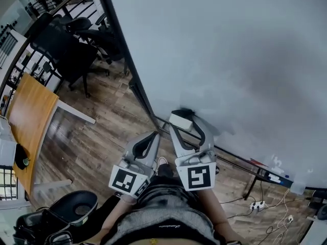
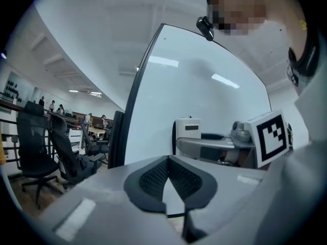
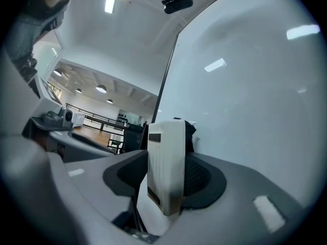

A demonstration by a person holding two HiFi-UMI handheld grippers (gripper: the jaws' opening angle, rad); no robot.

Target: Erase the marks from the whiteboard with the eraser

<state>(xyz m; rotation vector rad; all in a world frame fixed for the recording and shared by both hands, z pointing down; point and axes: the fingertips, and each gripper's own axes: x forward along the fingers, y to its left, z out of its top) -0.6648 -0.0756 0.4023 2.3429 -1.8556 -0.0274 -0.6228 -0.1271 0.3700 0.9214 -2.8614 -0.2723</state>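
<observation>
The whiteboard [image 1: 225, 50] fills the upper right of the head view, with only faint grey smudges on it. My right gripper [image 1: 185, 122] is shut on the white eraser [image 1: 180, 120], held near the board's lower left corner. In the right gripper view the eraser [image 3: 166, 165] stands upright between the jaws, its dark felt side toward the board [image 3: 245, 86]. My left gripper [image 1: 153, 137] is beside it to the left, away from the board, with its jaws closed on nothing. In the left gripper view [image 2: 168, 180] the eraser [image 2: 188, 129] and the board [image 2: 204, 91] lie ahead.
The board's black frame edge [image 1: 122, 55] runs down to a ledge [image 1: 240, 157]. Black office chairs [image 1: 76, 40] and an orange table [image 1: 30, 121] stand on the wooden floor at the left. A power strip with cables [image 1: 257, 205] lies at the lower right.
</observation>
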